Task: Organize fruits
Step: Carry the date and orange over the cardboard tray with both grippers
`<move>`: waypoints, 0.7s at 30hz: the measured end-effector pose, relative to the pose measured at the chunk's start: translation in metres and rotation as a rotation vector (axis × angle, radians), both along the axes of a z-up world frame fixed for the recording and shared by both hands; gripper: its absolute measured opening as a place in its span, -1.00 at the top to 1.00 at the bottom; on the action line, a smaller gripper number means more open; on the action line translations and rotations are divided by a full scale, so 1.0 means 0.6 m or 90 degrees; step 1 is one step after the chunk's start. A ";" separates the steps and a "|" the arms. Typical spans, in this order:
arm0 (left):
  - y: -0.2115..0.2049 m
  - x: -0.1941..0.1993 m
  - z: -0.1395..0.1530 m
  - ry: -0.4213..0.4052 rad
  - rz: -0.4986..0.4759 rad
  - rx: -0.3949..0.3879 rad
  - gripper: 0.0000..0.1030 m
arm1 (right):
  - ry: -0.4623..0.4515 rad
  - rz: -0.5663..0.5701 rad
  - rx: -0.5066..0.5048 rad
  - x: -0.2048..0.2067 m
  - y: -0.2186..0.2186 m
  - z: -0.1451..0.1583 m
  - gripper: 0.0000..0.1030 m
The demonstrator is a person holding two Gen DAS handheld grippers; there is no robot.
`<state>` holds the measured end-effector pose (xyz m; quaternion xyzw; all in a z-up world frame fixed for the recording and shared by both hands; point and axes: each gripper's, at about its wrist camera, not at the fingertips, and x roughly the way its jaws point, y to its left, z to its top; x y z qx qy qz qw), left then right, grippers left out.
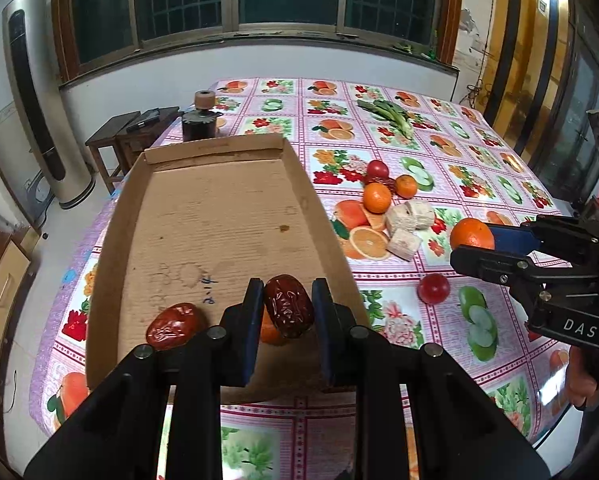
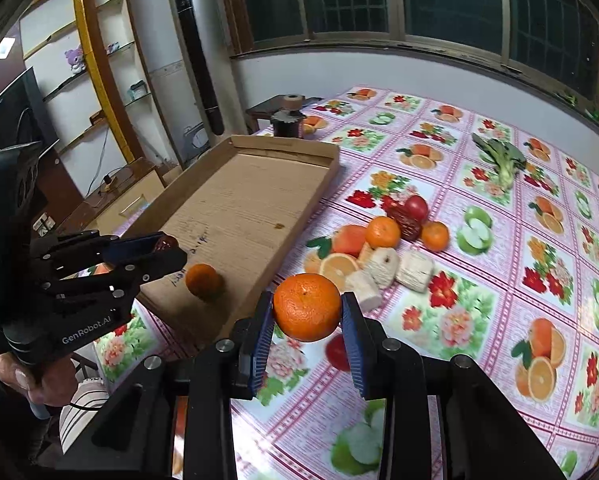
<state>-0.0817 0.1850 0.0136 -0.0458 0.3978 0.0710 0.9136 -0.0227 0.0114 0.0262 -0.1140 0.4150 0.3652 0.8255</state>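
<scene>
Left tool point(image 1: 286, 308): clamped on a wrinkled red date point(image 1: 289, 306), held above the near end of the cardboard tray point(image 1: 219, 208). The same tool is seen from the right wrist view point(image 2: 167, 250), where only the tip of the date shows between the blue pads.

Right tool point(image 2: 307, 312): clamped on an orange point(image 2: 307, 307), held above the worktop point(image 2: 479, 320) just off the tray's right wall. In the left wrist view the tool point(image 1: 465, 246) and the orange point(image 1: 472, 234) are seen side-on.

Inside the tray: a second red date point(image 1: 175, 326) lies on the floor at the near-left, and a small orange point(image 2: 204, 282) rests at the near end, partly hidden behind the left tool's fingers in the left view.

On the fruit-print cloth, right of the tray:
- a cluster of two small oranges point(image 1: 377, 197) point(image 1: 406, 186), a red round fruit point(image 1: 377, 169) and a dark date point(image 2: 408, 221) packed between them
- three pale cut chunks point(image 1: 409, 220) just in front of that cluster, touching each other
- a single red round fruit point(image 1: 433, 289) near the right tool, apart from the cluster
- a green leafy vegetable point(image 1: 387, 116) well apart at the far side

A dark jar with a tan lid point(image 1: 198, 118) stands beyond the tray's far wall.
</scene>
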 end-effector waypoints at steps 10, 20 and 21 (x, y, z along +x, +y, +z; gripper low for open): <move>0.047 -0.001 -0.003 -0.001 0.033 -0.006 0.58 | 0.009 0.037 0.006 0.005 0.059 -0.004 0.35; 0.119 0.016 -0.010 0.002 0.085 -0.025 0.58 | 0.034 0.087 0.006 0.025 0.151 -0.030 0.35; 0.124 0.019 -0.012 0.004 0.088 -0.027 0.58 | 0.037 0.090 0.005 0.027 0.160 -0.034 0.35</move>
